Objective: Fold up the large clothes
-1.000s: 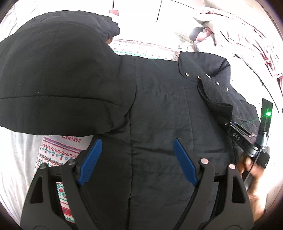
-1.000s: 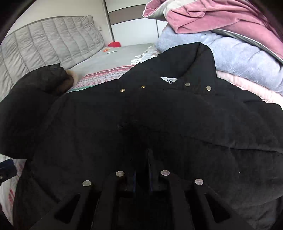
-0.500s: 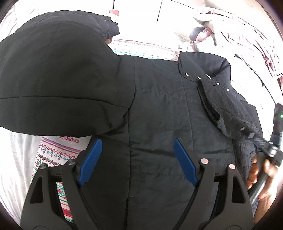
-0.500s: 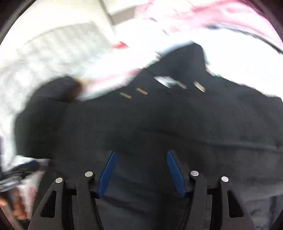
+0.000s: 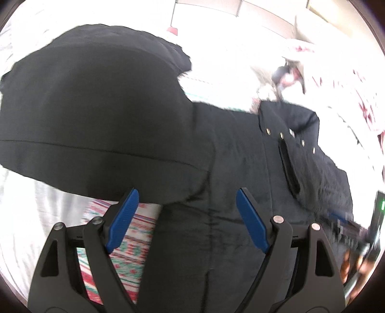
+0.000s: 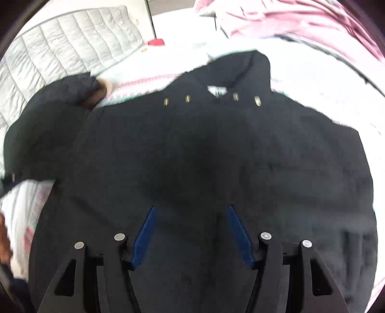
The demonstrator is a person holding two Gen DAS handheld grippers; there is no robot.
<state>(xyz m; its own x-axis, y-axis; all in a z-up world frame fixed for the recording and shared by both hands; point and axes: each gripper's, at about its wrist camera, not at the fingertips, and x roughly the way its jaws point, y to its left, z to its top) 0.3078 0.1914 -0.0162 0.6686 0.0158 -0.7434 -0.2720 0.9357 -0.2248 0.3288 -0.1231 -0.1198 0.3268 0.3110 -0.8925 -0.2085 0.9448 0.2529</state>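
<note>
A large black padded coat (image 5: 216, 156) lies spread on a bed, its collar with brass snaps (image 5: 284, 134) at the far right. It fills the right wrist view (image 6: 192, 156), collar and snaps (image 6: 187, 98) at the top. One sleeve (image 5: 84, 108) bulges at the left, and shows in the right wrist view (image 6: 48, 125) too. My left gripper (image 5: 186, 197) is open above the coat's lower body. My right gripper (image 6: 191, 209) is open and empty above the coat's middle. It shows blurred at the right edge of the left wrist view (image 5: 356, 231).
A patterned red, white and green blanket (image 5: 125, 245) lies under the coat. A pile of pink and white bedding (image 6: 300, 21) sits behind the collar. A grey quilted headboard (image 6: 60, 48) stands at the back left. A small red object (image 6: 156, 42) lies far back.
My right gripper was shut on the coat's front flap, let it go and opened, then drew back. The flap now lies flat. The left gripper shifted slightly, still open.
</note>
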